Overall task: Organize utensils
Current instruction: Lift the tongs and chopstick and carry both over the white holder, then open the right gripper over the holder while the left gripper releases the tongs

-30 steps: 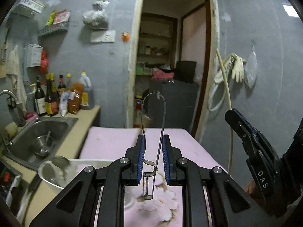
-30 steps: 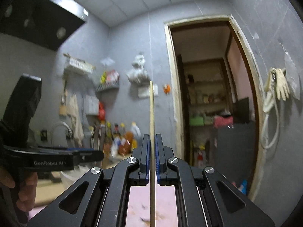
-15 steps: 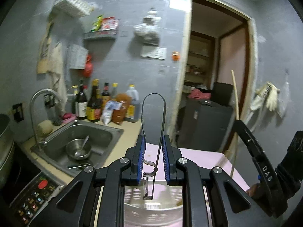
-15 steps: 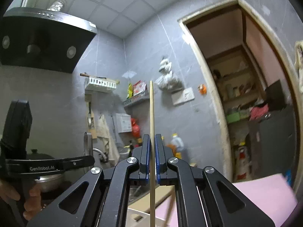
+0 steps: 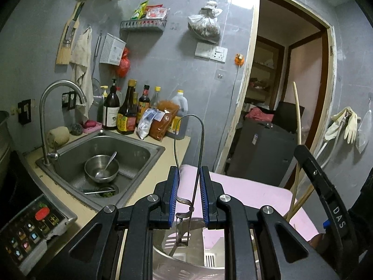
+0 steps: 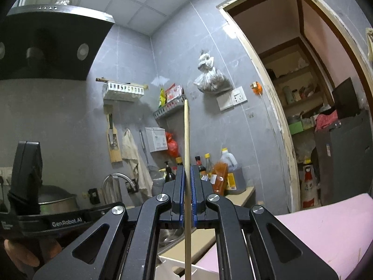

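My left gripper (image 5: pixel 188 177) is shut on the thin wire loop handle (image 5: pixel 190 126) of a metal slotted utensil, whose perforated head (image 5: pixel 173 242) hangs over a steel bowl (image 5: pixel 177 266) below. My right gripper (image 6: pixel 186 175) is shut on an upright wooden chopstick (image 6: pixel 186 135). In the left wrist view that chopstick (image 5: pixel 297 121) stands at the right above the right gripper's black body (image 5: pixel 326 200). In the right wrist view the left gripper's body (image 6: pixel 30 186) is at the left.
A steel sink (image 5: pixel 102 158) holds a bowl with a spoon (image 5: pixel 101 168); a tap (image 5: pixel 53 107) stands beside it. Sauce bottles (image 5: pixel 130 109) line the counter. A pink-covered table (image 5: pixel 244 186) lies ahead. A white container (image 6: pixel 177 268) sits below the right gripper. A doorway (image 5: pixel 286 93) opens at right.
Both grippers have swung left, towards the sink and the wall shelves. Each keeps its hold: the left on the wire-handled utensil, the right on the chopstick.
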A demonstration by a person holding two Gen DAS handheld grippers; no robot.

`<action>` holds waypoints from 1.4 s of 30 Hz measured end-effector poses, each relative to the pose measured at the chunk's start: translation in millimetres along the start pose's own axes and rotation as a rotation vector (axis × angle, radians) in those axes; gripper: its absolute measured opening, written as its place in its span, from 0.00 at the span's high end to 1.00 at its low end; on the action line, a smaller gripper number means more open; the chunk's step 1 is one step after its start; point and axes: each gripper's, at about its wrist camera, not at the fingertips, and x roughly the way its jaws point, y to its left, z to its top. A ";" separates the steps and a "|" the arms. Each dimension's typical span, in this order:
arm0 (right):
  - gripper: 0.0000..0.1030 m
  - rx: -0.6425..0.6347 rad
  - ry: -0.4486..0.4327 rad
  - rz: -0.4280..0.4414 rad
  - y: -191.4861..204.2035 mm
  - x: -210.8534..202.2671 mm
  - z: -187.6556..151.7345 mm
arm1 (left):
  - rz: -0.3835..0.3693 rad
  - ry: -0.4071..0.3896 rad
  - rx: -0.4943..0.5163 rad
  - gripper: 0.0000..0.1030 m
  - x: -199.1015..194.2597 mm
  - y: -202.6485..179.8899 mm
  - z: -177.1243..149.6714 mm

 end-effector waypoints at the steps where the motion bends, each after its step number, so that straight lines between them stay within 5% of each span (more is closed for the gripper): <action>1: 0.97 0.000 -0.001 0.000 -0.8 0.1 -0.9 | 0.001 0.004 0.002 0.86 1.3 -0.5 -1.4; 23: 0.97 0.074 0.003 -0.060 -5.3 8.0 -29.4 | -0.011 0.049 0.023 0.85 13.2 -6.1 -24.0; 42: 0.96 -0.168 0.234 -0.071 9.7 -8.2 -45.9 | -0.101 0.120 0.053 0.84 13.6 -7.3 -30.4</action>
